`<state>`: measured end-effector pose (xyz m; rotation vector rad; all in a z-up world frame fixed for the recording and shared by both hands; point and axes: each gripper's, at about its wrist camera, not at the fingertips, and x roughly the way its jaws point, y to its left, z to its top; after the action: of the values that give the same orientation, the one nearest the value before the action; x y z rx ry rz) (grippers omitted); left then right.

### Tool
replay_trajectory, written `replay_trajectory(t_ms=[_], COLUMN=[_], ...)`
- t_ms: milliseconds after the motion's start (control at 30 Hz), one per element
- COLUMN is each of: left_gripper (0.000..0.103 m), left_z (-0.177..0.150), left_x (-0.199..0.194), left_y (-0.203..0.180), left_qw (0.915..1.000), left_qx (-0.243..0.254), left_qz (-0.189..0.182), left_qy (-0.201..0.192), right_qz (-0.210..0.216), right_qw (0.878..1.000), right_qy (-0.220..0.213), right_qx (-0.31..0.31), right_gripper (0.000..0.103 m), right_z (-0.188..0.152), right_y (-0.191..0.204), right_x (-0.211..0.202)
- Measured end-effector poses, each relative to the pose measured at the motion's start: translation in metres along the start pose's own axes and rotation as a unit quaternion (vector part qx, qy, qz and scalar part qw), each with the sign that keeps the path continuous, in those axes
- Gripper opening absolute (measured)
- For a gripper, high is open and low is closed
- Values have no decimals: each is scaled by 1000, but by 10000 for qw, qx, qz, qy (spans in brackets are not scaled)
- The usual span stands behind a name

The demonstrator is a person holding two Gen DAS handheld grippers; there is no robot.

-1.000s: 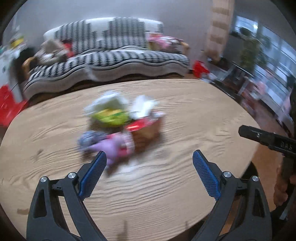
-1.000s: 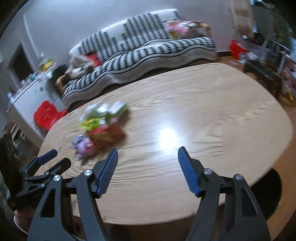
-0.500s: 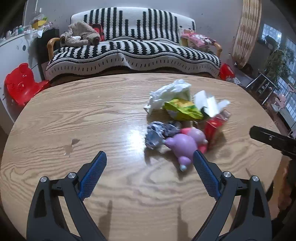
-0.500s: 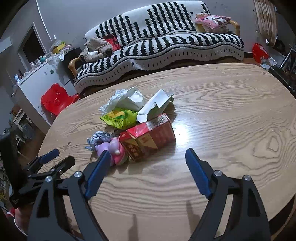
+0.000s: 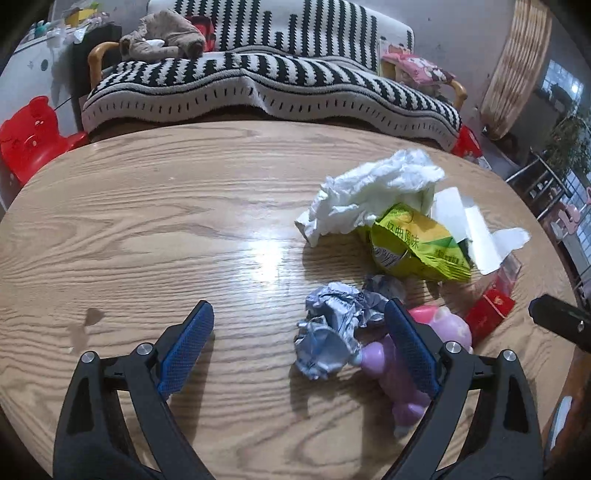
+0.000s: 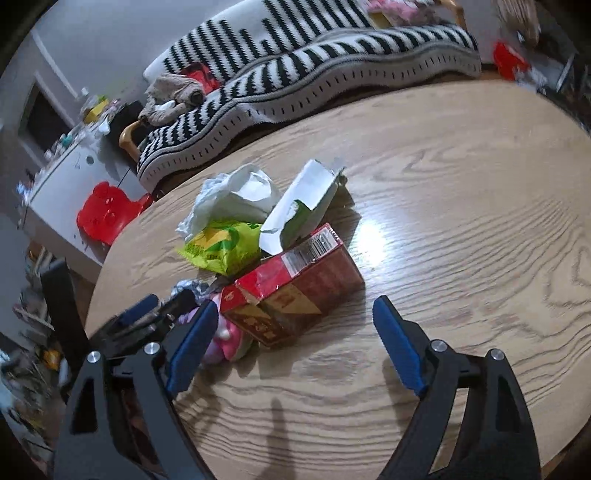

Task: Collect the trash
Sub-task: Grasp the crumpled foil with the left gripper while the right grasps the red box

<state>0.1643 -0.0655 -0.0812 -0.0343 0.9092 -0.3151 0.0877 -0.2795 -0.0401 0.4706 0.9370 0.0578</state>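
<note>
A pile of trash lies on the wooden table (image 5: 147, 229): a crumpled silver foil wrapper (image 5: 332, 328), a white tissue wad (image 5: 373, 192), a yellow-green snack bag (image 5: 417, 243), a torn white carton (image 6: 306, 199), a red box (image 6: 295, 288) and a pink-purple toy (image 5: 402, 373). My left gripper (image 5: 301, 350) is open, low over the table, with the foil wrapper between its fingers. My right gripper (image 6: 295, 343) is open, just in front of the red box. The left gripper also shows in the right wrist view (image 6: 147, 314) by the foil.
A black-and-white striped sofa (image 5: 266, 74) stands behind the table with a brown stuffed toy (image 5: 162, 33) on it. A red child's stool (image 5: 29, 136) sits at the far left. A white cabinet (image 6: 62, 184) stands left of the sofa.
Both grippers have moved in closer to the trash pile. The foil wrapper now lies between my left fingers, and the red box is nearer my right gripper.
</note>
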Motion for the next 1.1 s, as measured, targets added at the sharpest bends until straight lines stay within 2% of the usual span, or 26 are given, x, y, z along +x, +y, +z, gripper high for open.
replay_trajectory(t_ms=[100,133,167,300,467,500,533,600,667,767,967,1100], left_gripper=[67,45,28,26,26,26,26,26,26,26,26,26], left_z=[1,1,1,-1,-3,-4,-5,-10,-12,-16,-24,-27], left_x=[1,1,1,-10,-33,-37,-40,-48,-54,-63,-78,-91], left_y=[-3,-4,-4,-9,-10,-10,-10,-12,-12,-13,-19,-30], left_qw=[9997,9996,9995,9996,9996,9997,9997,9996,9996,9995,9997,9996], left_qx=[-18,-55,-74,-74,-34,-10,22,154,197,247,187,190], left_qz=[-231,-295,-302,-269,-157,-135,-115,-48,-39,-12,85,86], left_qy=[-23,-9,42,-31,-235,-225,-224,-220,-194,-195,-113,-184], right_qz=[31,45,61,243,99,32,-27,13,-66,-265,-440,-398], right_qw=[9995,9991,9987,9946,9964,9965,9966,9969,9983,9994,9984,9974], right_qy=[85,105,137,286,260,293,353,387,326,189,-12,-197], right_qx=[298,403,484,963,798,778,745,680,475,88,-359,-563], right_gripper=[83,83,83,83,81,78,67,60,41,28,26,25], right_z=[5,7,7,10,9,9,6,4,5,2,-4,-7], right_y=[-6,-8,-9,-10,6,7,8,9,13,17,19,19], right_x=[11,16,19,38,43,44,45,44,34,17,-8,-32])
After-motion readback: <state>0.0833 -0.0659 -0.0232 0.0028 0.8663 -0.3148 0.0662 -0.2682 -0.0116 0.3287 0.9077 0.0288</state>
